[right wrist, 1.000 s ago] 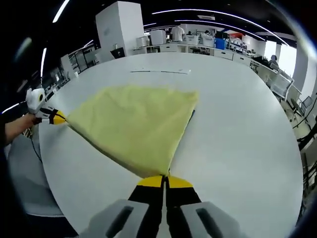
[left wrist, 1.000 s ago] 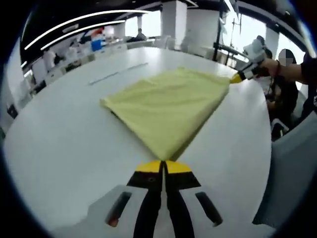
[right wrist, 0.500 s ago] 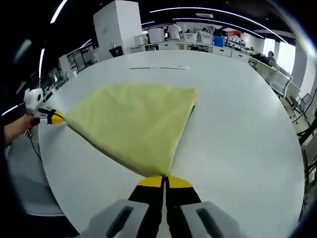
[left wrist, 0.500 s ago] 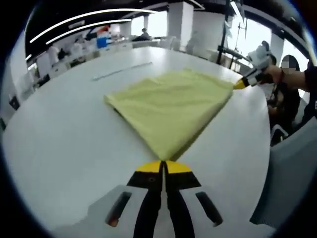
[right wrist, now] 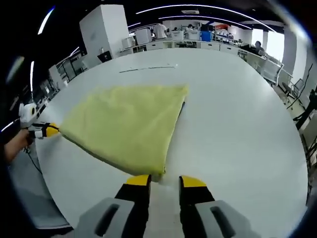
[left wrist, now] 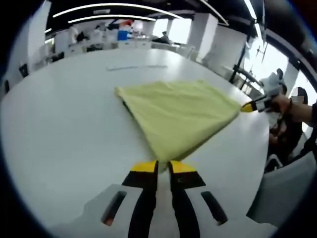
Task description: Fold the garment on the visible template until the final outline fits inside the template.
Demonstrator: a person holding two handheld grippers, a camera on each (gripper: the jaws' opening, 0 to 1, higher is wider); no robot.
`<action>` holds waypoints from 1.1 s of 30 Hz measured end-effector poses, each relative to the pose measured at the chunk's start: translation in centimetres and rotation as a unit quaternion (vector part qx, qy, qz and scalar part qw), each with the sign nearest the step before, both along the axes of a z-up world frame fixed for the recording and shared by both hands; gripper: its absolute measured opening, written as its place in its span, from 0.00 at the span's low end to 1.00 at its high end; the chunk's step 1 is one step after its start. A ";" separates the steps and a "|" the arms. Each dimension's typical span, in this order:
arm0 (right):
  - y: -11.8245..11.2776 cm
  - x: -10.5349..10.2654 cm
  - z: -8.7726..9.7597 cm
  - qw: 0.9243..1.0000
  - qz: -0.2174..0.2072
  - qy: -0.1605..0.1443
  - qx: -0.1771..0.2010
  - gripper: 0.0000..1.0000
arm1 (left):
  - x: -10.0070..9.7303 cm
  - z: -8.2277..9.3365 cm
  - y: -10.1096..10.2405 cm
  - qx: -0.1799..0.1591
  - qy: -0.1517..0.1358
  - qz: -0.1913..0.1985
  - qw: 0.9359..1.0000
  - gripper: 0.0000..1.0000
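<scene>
On the white surface (right wrist: 237, 129), folded yellow garment (right wrist: 126, 124) lying flat, near corners just at 12 o'clock of both parted, empty tongs, left (left wrist: 163, 167) and right (right wrist: 165, 181), equally close.

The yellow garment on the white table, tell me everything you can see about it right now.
The yellow garment is a pale yellow, soft-looking fabric, folded into a flat, roughly four-sided shape with several layers showing along its edges. It lies on the white table, with something dark peeking out from under one side. The right gripper is open, its jaws just short of the near corner, which lies released on the table. The left gripper is also open, with the garment's corner at its tips.
</scene>
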State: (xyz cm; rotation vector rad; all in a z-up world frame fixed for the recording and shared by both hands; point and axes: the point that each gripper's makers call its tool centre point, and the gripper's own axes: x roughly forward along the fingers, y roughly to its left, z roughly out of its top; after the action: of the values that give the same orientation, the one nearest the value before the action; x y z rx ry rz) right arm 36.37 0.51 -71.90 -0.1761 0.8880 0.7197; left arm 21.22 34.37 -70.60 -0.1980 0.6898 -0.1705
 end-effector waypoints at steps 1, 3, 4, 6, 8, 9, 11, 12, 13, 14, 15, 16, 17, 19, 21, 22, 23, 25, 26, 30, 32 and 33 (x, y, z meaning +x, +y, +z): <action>0.2 0.0 0.5 1.000 0.000 -0.004 0.006 0.34 | 0.0 0.2 0.0 -0.004 -0.001 0.003 1.000 0.17; 0.5 0.0 1.2 1.000 0.001 -0.008 0.013 0.45 | 0.0 0.7 0.1 -0.014 -0.004 0.017 1.000 0.26; 0.9 -0.1 1.8 1.000 0.005 -0.011 0.021 0.49 | 0.0 0.9 0.1 -0.018 -0.004 0.021 1.000 0.30; 1.5 -0.3 2.7 0.999 0.011 -0.012 0.032 0.57 | -0.1 1.6 -0.1 -0.027 -0.006 0.027 0.999 0.37; 2.5 -0.6 4.0 0.998 0.023 -0.019 0.052 0.61 | -0.3 2.6 -0.6 -0.033 -0.010 0.025 0.999 0.44; 2.9 -0.8 4.7 0.998 0.028 -0.023 0.058 0.63 | -0.3 3.3 -0.9 -0.033 -0.015 0.025 0.999 0.48; 3.5 -1.2 5.7 0.997 0.037 -0.025 0.068 0.70 | -0.4 4.4 -1.4 -0.036 -0.026 0.026 0.999 0.58; 3.8 -1.4 6.2 0.996 0.042 -0.030 0.071 0.73 | -0.4 4.8 -1.5 -0.035 -0.033 0.027 0.999 0.62; 4.0 -1.5 6.7 0.995 0.050 -0.038 0.073 0.76 | -0.4 5.4 -1.6 -0.033 -0.040 0.027 0.998 0.66; 4.2 -1.7 7.2 0.995 0.057 -0.045 0.070 0.81 | -0.5 5.8 -1.7 -0.031 -0.044 0.028 0.998 0.70; 4.2 -1.9 7.5 0.995 0.061 -0.050 0.066 0.84 | -0.5 6.2 -1.9 -0.029 -0.049 0.027 0.998 0.72; 4.4 -2.2 7.9 0.994 0.072 -0.060 0.062 0.86 | -0.6 6.7 -2.2 -0.026 -0.055 0.025 0.998 0.74; 4.5 -2.4 8.2 0.993 0.078 -0.065 0.062 0.88 | -0.8 6.9 -2.2 -0.026 -0.056 0.025 0.998 0.78; 4.7 -3.0 8.9 0.992 0.089 -0.072 0.062 0.91 | -0.9 7.6 -2.4 -0.021 -0.064 0.028 0.997 0.83; 4.9 -3.6 9.5 0.990 0.096 -0.076 0.068 0.94 | -1.2 8.1 -2.6 -0.019 -0.066 0.027 0.997 0.88; 5.0 -3.8 9.7 0.989 0.100 -0.077 0.071 0.95 | -1.3 8.4 -2.8 -0.017 -0.068 0.027 0.997 0.90; 5.1 -4.1 10.0 0.989 0.103 -0.078 0.074 0.97 | -1.5 8.5 -2.8 -0.015 -0.069 0.026 0.997 0.91; 5.2 -4.7 10.6 0.987 0.109 -0.082 0.082 1.00 | -1.8 8.8 -2.9 -0.007 -0.069 0.024 0.997 0.94; 5.3 -5.0 10.8 0.986 0.114 -0.084 0.084 0.99 | -1.9 9.0 -2.9 -0.004 -0.069 0.023 0.997 0.96; 5.3 -6.0 11.7 0.984 0.125 -0.092 0.089 0.99 | -2.5 9.6 -3.2 0.004 -0.073 0.018 0.997 0.99; 5.2 -6.4 12.0 0.983 0.129 -0.094 0.093 0.99 | -2.8 9.7 -3.6 0.007 -0.072 0.015 0.997 0.99; 5.2 -6.6 12.0 0.983 0.131 -0.093 0.093 0.99 | -2.9 9.8 -3.7 0.009 -0.073 0.013 0.997 0.99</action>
State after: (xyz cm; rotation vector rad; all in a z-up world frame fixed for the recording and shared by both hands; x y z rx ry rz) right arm 29.75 5.67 -59.87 -0.1921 0.6207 1.0099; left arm 18.34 30.66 -60.79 -0.1752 0.5427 -0.1517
